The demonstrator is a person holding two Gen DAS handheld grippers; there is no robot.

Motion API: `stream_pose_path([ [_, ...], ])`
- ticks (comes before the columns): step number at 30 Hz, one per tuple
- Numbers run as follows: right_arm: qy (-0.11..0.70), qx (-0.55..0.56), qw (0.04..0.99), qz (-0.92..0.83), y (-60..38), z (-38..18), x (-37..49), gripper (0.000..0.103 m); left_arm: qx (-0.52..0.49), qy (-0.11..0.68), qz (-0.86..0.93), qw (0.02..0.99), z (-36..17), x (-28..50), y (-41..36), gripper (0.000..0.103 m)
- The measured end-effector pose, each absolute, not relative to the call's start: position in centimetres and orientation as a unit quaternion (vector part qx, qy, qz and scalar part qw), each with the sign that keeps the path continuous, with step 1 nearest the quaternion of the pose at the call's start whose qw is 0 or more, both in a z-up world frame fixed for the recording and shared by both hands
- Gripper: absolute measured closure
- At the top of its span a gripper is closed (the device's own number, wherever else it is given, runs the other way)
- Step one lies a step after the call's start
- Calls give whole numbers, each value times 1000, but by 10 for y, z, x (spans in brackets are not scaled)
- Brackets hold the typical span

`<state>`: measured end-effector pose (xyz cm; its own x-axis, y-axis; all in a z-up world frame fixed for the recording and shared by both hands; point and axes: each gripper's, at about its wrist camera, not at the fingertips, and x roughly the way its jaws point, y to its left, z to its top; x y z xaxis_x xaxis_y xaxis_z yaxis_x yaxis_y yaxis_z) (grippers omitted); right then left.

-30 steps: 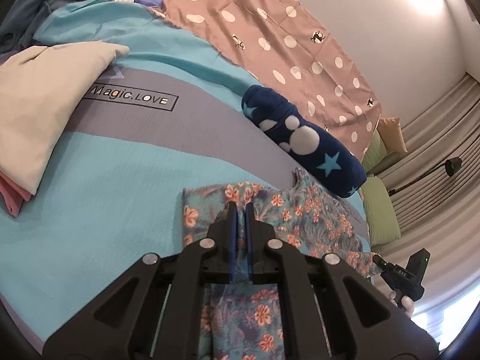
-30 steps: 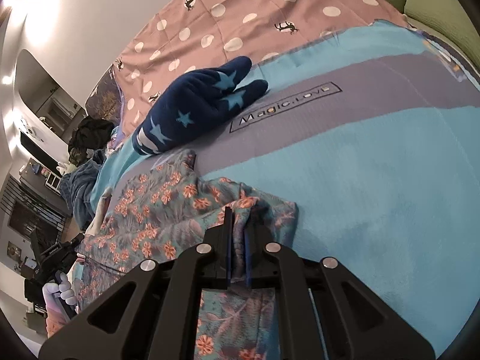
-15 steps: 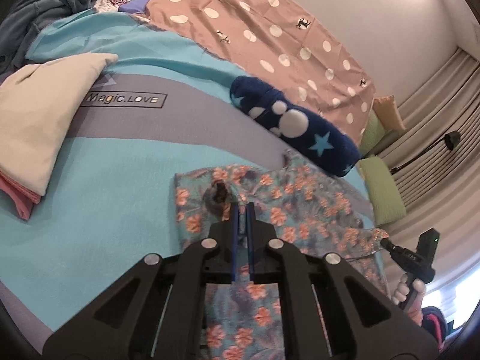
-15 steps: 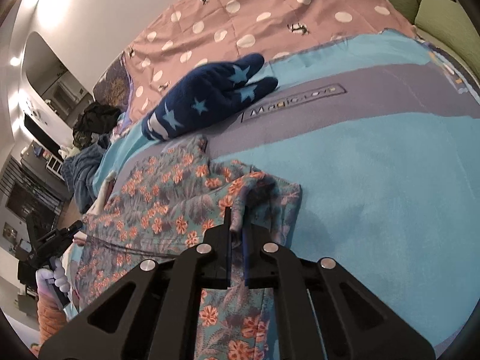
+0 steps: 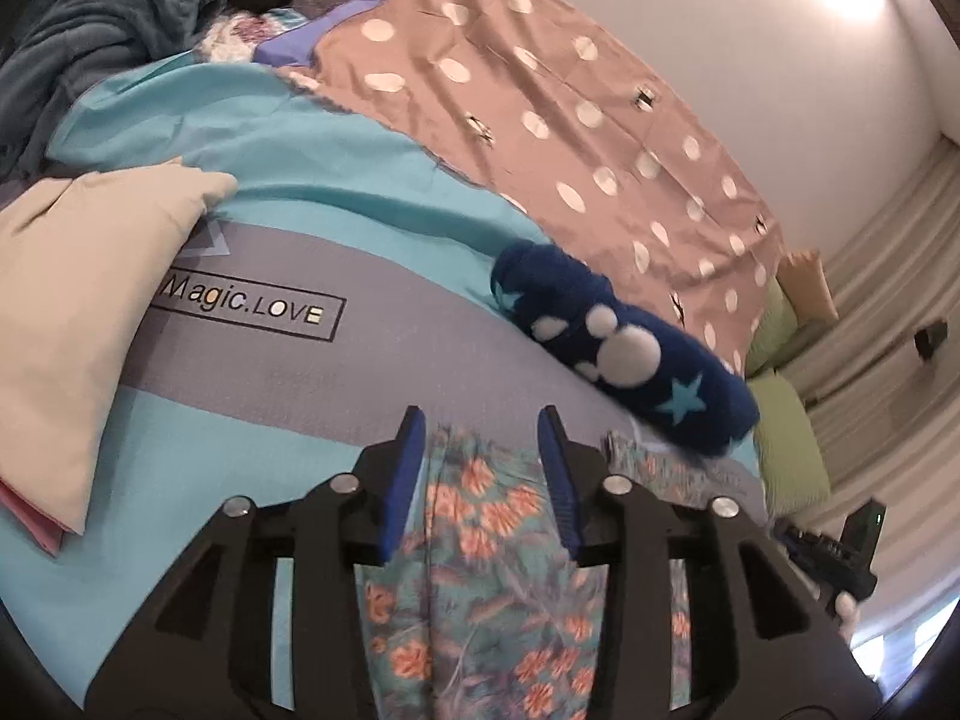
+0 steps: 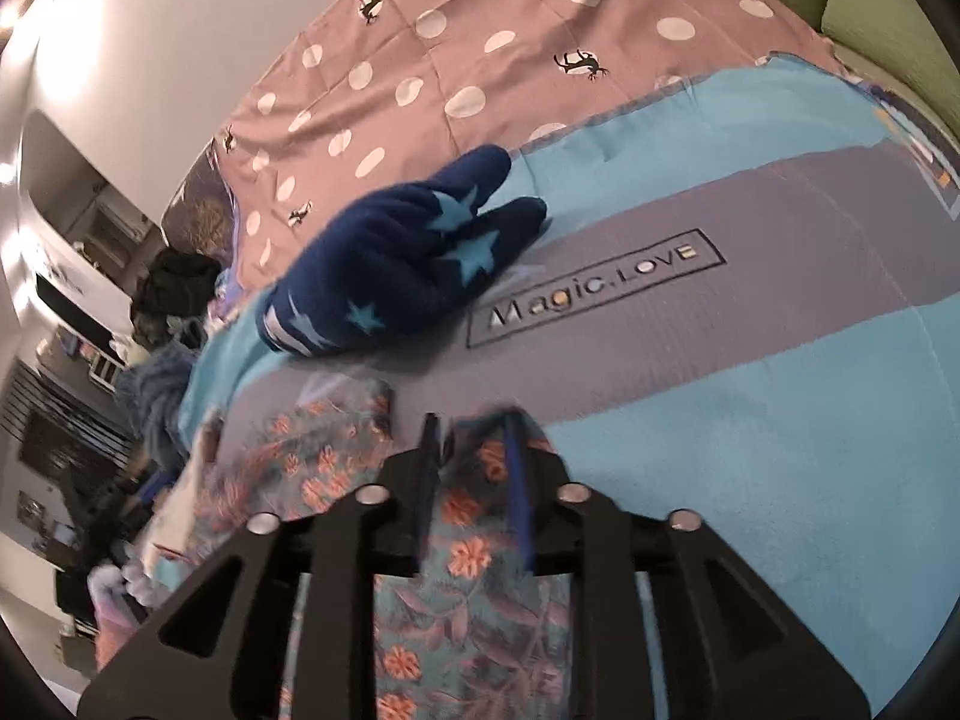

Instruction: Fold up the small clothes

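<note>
Floral garment (image 5: 480,540), between both opening tongs (image 5: 483,429)

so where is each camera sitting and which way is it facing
Left wrist: on the left gripper, facing down across the bed; jaws opening over the floral garment; the right gripper shows at right.
Right wrist: on the right gripper, same tilt; jaws opening.
Shared: floral garment, navy star garment, "Magic.LOVE" label, dotted sheet.
</note>
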<state>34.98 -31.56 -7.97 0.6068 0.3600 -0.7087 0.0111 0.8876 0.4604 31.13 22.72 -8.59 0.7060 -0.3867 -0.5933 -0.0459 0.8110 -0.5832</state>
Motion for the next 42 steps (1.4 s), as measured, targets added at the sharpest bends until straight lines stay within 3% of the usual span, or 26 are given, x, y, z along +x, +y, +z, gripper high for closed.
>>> stream_pose_path([
  [2, 435, 214, 869, 97, -323, -85, 346, 71, -279, 381, -102, 876, -91, 307, 228, 57],
  [10, 484, 182, 848, 115, -326, -111, 367, 65, -248, 446, -135, 849, -126, 328, 209, 57],
  [11, 486, 184, 846, 121, -324, -114, 372, 65, -244, 451, -135, 848, -129, 332, 205, 60],
  [13, 483, 193, 844, 133, -319, -115, 377, 66, -242, 451, -140, 848, -133, 340, 199, 98],
  [14, 479, 196, 844, 139, -317, -114, 379, 87, -245, 443, -147, 850, -130, 340, 197, 98],
  [15, 475, 198, 846, 137, -316, -111, 378, 101, -240, 424, -149, 861, -121, 337, 196, 98],
  [18, 420, 204, 873, 138, -319, -82, 365, 101, -229, 360, -161, 890, -88, 323, 197, 98],
  [23, 370, 197, 899, 127, -329, -50, 364, 101, -223, 326, -144, 907, -64, 327, 207, 98],
  [29, 461, 184, 864, 90, -323, -102, 392, 94, -213, 407, -85, 884, -109, 362, 206, 92],
  [31, 460, 186, 864, 88, -327, -106, 380, 93, -225, 411, -79, 880, -116, 355, 213, 82],
  [37, 438, 209, 869, 94, -360, -91, 283, 84, -210, 376, -89, 898, -89, 276, 231, 61],
  [42, 438, 238, 862, 96, -370, -90, 197, 80, -200, 370, -101, 902, -82, 193, 225, 51],
])
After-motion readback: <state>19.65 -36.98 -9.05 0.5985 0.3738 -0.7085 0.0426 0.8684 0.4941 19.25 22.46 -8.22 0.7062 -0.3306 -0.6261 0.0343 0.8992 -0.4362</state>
